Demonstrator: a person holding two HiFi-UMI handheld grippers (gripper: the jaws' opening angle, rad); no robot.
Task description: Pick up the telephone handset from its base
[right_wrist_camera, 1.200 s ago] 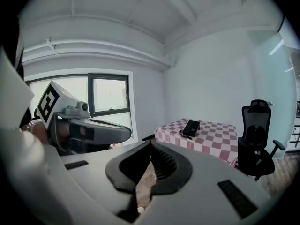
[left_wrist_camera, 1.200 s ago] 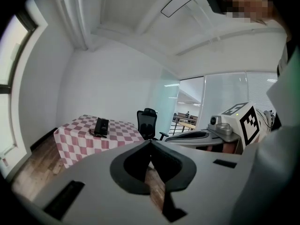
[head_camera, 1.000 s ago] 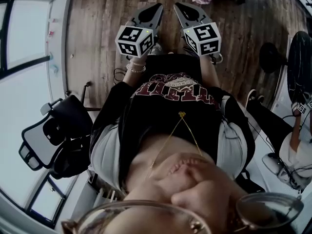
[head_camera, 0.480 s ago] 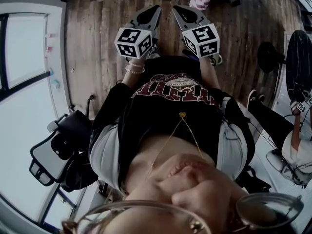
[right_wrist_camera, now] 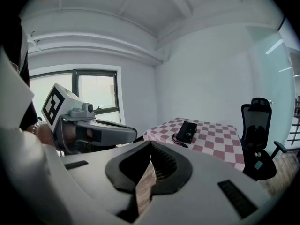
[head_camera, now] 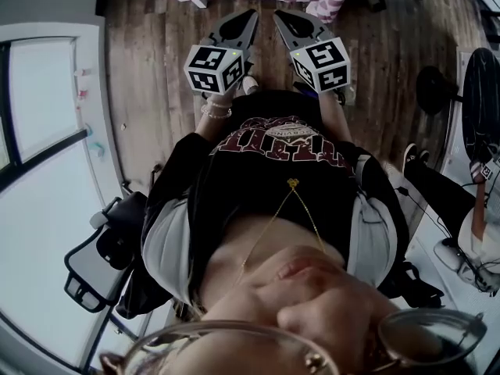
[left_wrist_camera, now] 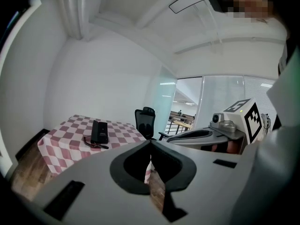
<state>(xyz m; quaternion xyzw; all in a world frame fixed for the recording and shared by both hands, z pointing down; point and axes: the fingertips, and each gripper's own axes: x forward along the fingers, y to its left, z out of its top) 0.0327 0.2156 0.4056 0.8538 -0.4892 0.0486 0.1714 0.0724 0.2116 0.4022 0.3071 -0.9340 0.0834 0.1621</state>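
Left gripper [left_wrist_camera: 150,143]: jaws closed tip to tip, nothing between them. Right gripper [right_wrist_camera: 151,144]: likewise together and empty. The two sit side by side at upper centre of the head view, above the wood floor [head_camera: 156,69].

Telephone [left_wrist_camera: 99,131] lies on the checked-cloth table [left_wrist_camera: 61,144], left of centre in the left gripper view, right of centre in the right gripper view, well apart from both grippers. Handset appears seated on its base; too small to be sure. Black office chair [left_wrist_camera: 145,120] stands beside the table.
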